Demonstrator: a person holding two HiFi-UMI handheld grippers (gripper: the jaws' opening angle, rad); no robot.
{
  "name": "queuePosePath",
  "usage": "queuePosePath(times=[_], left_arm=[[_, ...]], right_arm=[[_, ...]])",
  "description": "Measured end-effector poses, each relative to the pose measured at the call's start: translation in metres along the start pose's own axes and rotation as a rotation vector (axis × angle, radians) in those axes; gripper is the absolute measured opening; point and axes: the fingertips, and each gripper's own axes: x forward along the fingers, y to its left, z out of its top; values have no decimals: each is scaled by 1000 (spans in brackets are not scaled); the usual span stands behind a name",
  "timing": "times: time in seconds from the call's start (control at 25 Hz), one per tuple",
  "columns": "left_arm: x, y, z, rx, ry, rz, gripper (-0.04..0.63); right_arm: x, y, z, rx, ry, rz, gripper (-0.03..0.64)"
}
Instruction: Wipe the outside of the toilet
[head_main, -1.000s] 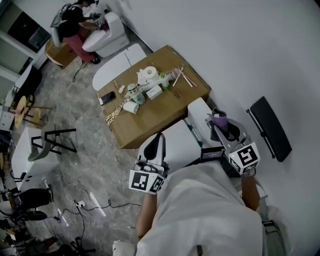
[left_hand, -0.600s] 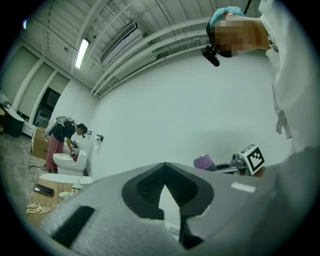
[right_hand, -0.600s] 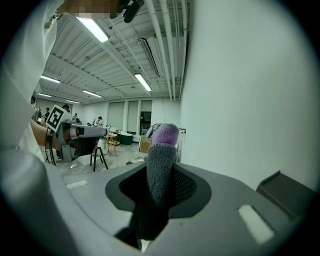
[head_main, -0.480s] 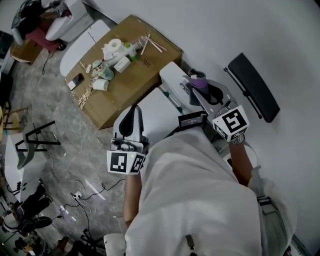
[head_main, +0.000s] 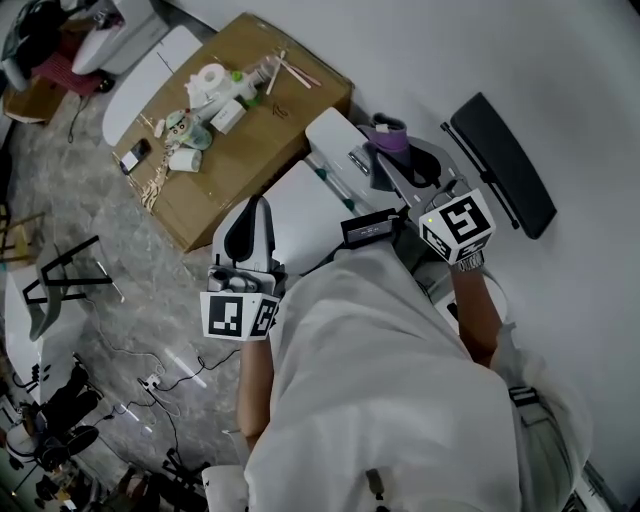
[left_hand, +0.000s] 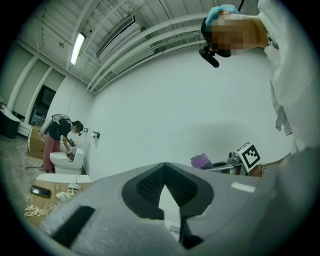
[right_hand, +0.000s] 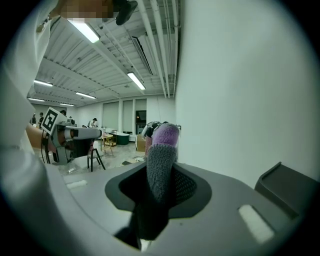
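- We're standing over the toilet (head_main: 300, 215), and it lies straight ahead of us and below. Its long axis runs from the bowl under our chest up to the tank (head_main: 335, 132) at the wall.
- The right gripper (head_main: 400, 165) is clamped on a cloth (head_main: 388, 138), and its own view shows grey and purple fabric (right_hand: 162, 150) pinched between the jaws and poking out past them.
- That cloth hangs just beyond the tank's wall-side end, high and close to the white wall. We can't tell whether it touches the porcelain.
- The left gripper (head_main: 258, 205) sits low on the opposite flank, beside the bowl's lid. Its jaws are drawn together at the tips with nothing held (left_hand: 164, 167).
- So the right arm is the working arm. It carries the only wiping cloth and is nearest the tank.
- From the cloth, the outer surfaces fall away down and back toward us, so we reckon the wipe should travel along that axis from tank to bowl.
- A cardboard box (head_main: 260, 150) crowds the toilet's far side, touching or just beside it. We judge that flank to be the tight one for the cloth to reach.
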Motion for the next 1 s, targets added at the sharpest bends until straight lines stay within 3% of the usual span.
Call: queuePosePath(times=[0.08, 0.2, 0.36, 0.56, 0.68, 0.84, 1.0], left_arm=[[1, 4, 4, 24, 2, 22, 5], [-1, 8, 11, 53, 3, 54, 5], [-7, 25, 13, 35, 8, 127, 5], [-11, 49, 8, 11, 23, 219, 5], [-16, 61, 5, -4, 32, 271, 5], [-27, 77, 0, -21, 36, 330, 5], [-35, 95, -7, -48, 46, 354, 5]], right_arm=[[15, -11, -10, 23, 60, -5, 112], [41, -32, -30, 138, 174, -24, 112], [80, -56, -66, 336, 297, -67, 112], [142, -76, -127, 467, 455, -79, 110], [170, -88, -165, 605, 525, -154, 110], [200, -92, -212, 923, 522, -283, 110], [223, -89, -252, 1031, 561, -400, 110]])
